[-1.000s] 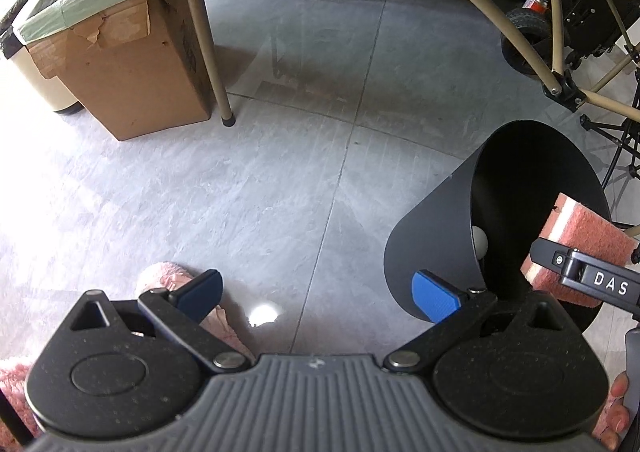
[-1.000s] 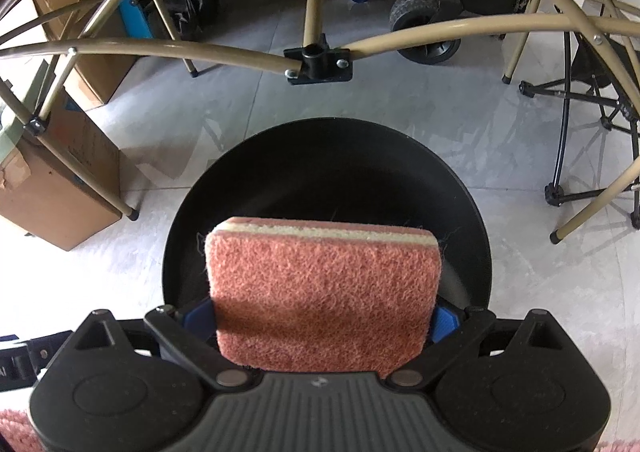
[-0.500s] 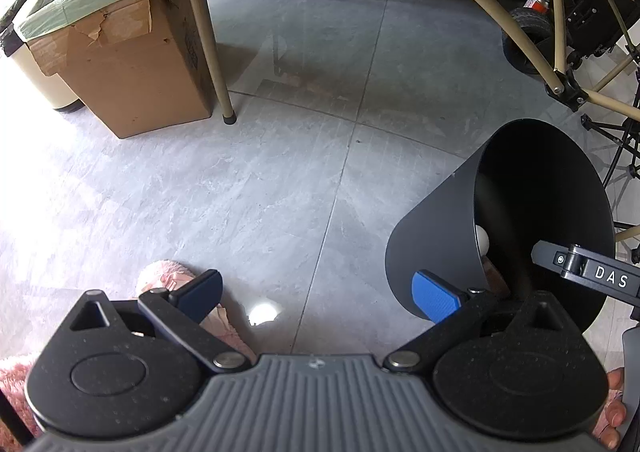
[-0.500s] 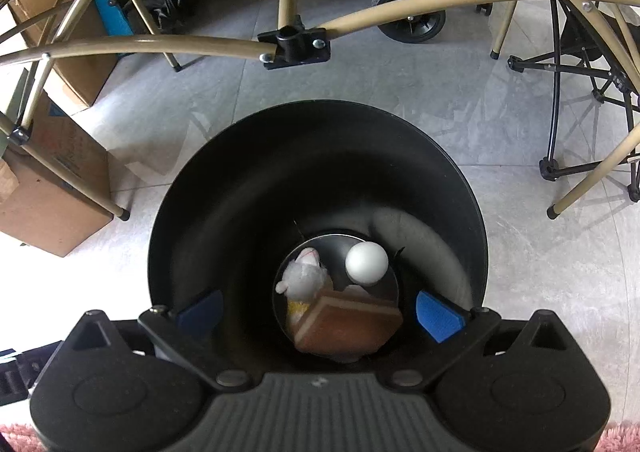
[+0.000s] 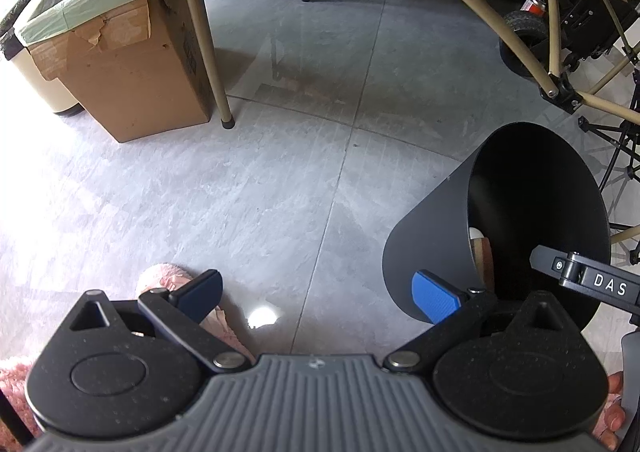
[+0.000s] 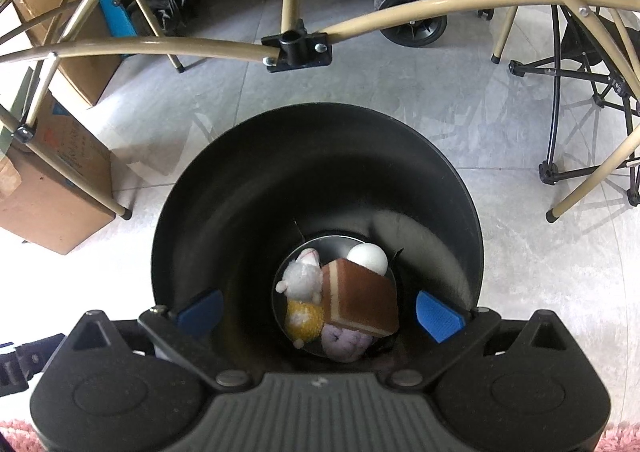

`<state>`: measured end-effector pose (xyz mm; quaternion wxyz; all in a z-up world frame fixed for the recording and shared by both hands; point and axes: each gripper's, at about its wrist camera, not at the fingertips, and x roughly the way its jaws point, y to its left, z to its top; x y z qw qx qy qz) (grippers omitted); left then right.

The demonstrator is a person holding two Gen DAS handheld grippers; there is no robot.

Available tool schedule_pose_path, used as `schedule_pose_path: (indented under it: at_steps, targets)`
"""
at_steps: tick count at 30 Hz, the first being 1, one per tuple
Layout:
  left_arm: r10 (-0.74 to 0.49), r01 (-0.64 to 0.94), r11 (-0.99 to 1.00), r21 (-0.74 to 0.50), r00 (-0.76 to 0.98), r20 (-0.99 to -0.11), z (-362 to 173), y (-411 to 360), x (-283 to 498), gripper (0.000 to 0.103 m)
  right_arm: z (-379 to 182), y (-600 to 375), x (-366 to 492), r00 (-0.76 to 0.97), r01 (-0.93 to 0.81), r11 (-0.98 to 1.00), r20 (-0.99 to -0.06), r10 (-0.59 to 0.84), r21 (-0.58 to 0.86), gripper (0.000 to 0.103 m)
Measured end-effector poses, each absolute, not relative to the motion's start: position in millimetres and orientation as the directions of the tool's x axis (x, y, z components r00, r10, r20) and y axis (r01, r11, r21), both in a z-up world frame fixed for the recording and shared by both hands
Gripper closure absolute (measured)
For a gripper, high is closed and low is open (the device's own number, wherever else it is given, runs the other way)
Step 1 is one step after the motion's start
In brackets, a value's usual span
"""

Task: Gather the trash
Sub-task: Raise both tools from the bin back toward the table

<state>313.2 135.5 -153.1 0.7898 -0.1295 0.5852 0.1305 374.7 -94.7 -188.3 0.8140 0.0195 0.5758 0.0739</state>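
A black round bin (image 6: 224, 220) stands on the grey floor, seen from above in the right wrist view. At its bottom lie a brown sponge (image 6: 360, 294), a white ball (image 6: 368, 258) and small plush toys (image 6: 302, 278). My right gripper (image 6: 320, 310) hangs open over the bin's mouth with nothing between its fingers. In the left wrist view the same bin (image 5: 424, 252) is at the right, and my left gripper (image 5: 316, 294) stands open and empty above the floor just left of it. The right gripper's arm (image 5: 584, 280) reaches across the bin's rim.
A cardboard box lined with a green bag (image 5: 116, 52) stands at the back left, beside a tan table leg (image 5: 208, 52). Tan folding frames (image 6: 400, 12) arch overhead. A pink slipper (image 5: 168, 280) and pink rug (image 5: 16, 376) lie by my left gripper. Wheels and stands crowd the right.
My right gripper opened and let go of the brown sponge, which dropped to the bottom of the bin and settled there. The left gripper has hardly moved.
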Motion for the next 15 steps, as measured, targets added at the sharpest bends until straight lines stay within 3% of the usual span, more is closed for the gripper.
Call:
schedule_pose_path:
  at_steps: [15]
  targets:
    - [0.063, -0.299, 0.951, -0.074, 0.425, -0.903, -107, 112, 306, 0.000, -146, -114, 358, 0.453, -0.112, 0.986, -0.877, 0.162, 0.125, 0.000]
